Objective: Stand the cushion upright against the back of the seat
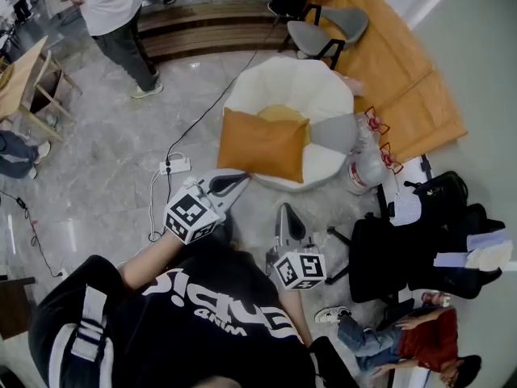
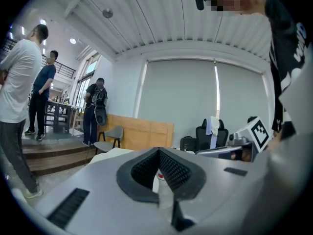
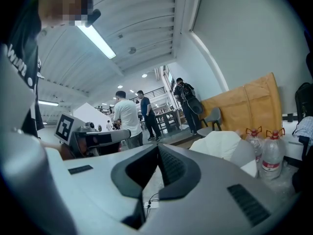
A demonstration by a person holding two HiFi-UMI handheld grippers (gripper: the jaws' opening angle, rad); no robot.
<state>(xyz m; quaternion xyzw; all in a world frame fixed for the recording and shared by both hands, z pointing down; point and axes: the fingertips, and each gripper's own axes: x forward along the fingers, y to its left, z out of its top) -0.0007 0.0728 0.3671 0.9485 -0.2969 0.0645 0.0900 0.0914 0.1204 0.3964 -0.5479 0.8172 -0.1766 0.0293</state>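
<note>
An orange square cushion (image 1: 262,145) leans over the front of a white petal-shaped seat (image 1: 321,91), its lower edge hanging past the seat's front rim. A yellow cushion (image 1: 283,113) and a grey one (image 1: 335,133) lie behind it on the seat. My left gripper (image 1: 241,178) is shut and empty, its tip just short of the orange cushion's near left corner. My right gripper (image 1: 284,210) is shut and empty too, a little farther back over the floor. In the left gripper view the jaws (image 2: 159,173) meet, with the seat (image 2: 110,155) beyond. The right gripper (image 3: 157,165) also shows the seat (image 3: 222,143).
A white power strip (image 1: 178,166) with cables lies on the marble floor left of the seat. Water bottles (image 1: 367,164) stand at the seat's right, a black office chair (image 1: 388,249) nearer. A grey chair (image 1: 327,27) and wooden steps are behind; a person (image 1: 113,14) stands at the far left.
</note>
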